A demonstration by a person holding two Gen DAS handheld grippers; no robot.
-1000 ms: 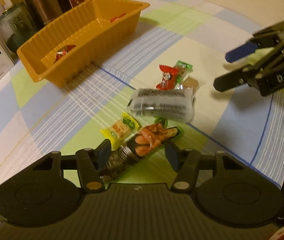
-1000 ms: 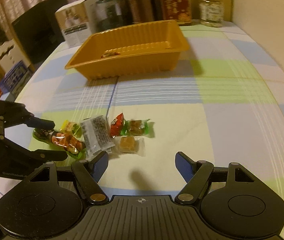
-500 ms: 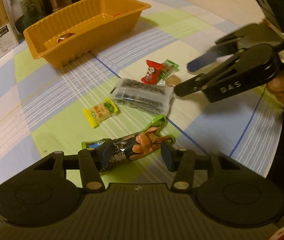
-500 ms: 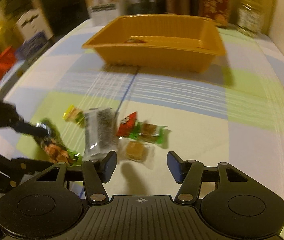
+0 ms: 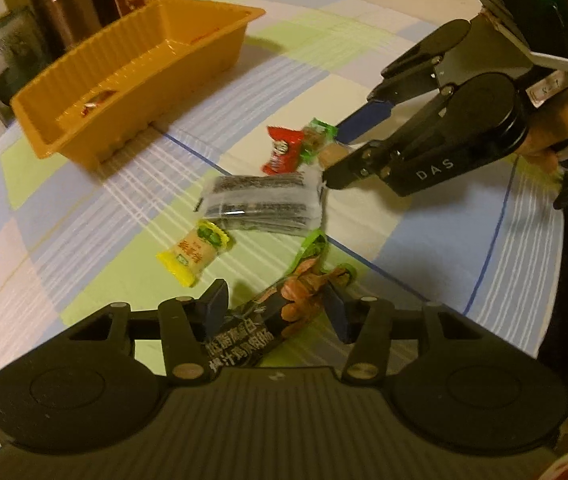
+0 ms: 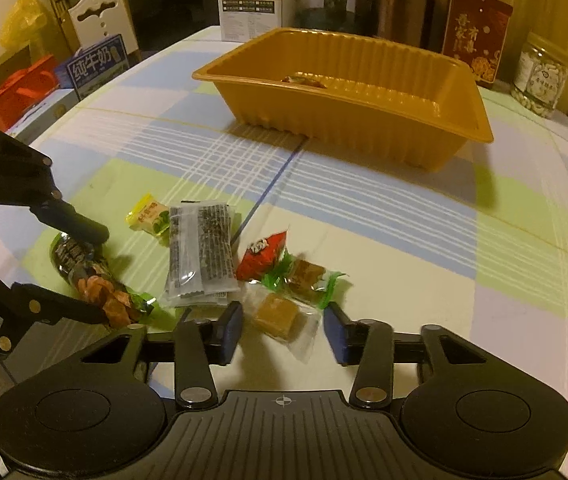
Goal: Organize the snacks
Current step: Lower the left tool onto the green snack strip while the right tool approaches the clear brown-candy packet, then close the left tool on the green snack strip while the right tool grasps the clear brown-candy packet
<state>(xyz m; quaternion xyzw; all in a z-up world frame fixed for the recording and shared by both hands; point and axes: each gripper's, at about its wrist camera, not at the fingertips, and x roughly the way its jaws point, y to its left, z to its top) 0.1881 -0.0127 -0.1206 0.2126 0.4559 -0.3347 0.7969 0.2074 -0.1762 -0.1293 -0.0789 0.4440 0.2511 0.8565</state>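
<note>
left claw [image 5: 274, 310]: I have it pinching the dark sausage pack [image 5: 268, 320], lying on the table [image 6: 403, 220]
right claw [image 6: 282, 330]: mine, just been closing, spread around clear-wrapped brown candy [image 6: 276, 314]
tray [image 6: 363, 120]: 12 o'clock of the snacks

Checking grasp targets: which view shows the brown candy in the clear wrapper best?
The right wrist view: the brown candy lies whole and close, between the right gripper fingers, whose jaws have just been closing. In the left wrist view only a brown sliver shows behind that gripper's finger.
</note>
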